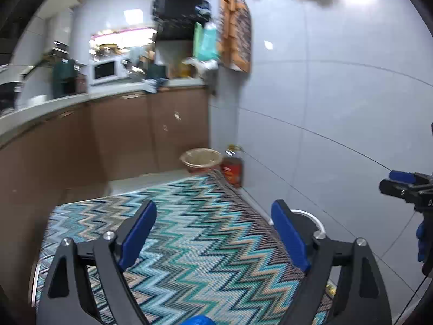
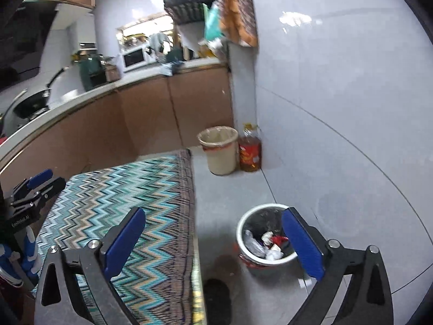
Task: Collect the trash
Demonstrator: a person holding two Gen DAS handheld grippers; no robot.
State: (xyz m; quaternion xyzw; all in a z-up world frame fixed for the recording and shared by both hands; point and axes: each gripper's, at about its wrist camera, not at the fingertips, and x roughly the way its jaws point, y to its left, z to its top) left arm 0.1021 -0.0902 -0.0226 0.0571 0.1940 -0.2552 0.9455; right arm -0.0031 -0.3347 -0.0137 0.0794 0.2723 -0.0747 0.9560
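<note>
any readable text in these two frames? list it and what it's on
"FeeiRobot.AI", roughly; small and tilted, so the spelling is uncertain: on the black body of the left gripper, seen in the right wrist view.
Red label on the oil bottle: print there, too blurred to read.
Dark strip on the appliance above the counter: pale lettering, too small to read.
Red band low on the white trash bin: no legible text.
Nothing else readable.

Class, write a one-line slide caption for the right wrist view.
Open right gripper above a white trash bin holding wrappers, beside a zigzag-patterned cloth.
</note>
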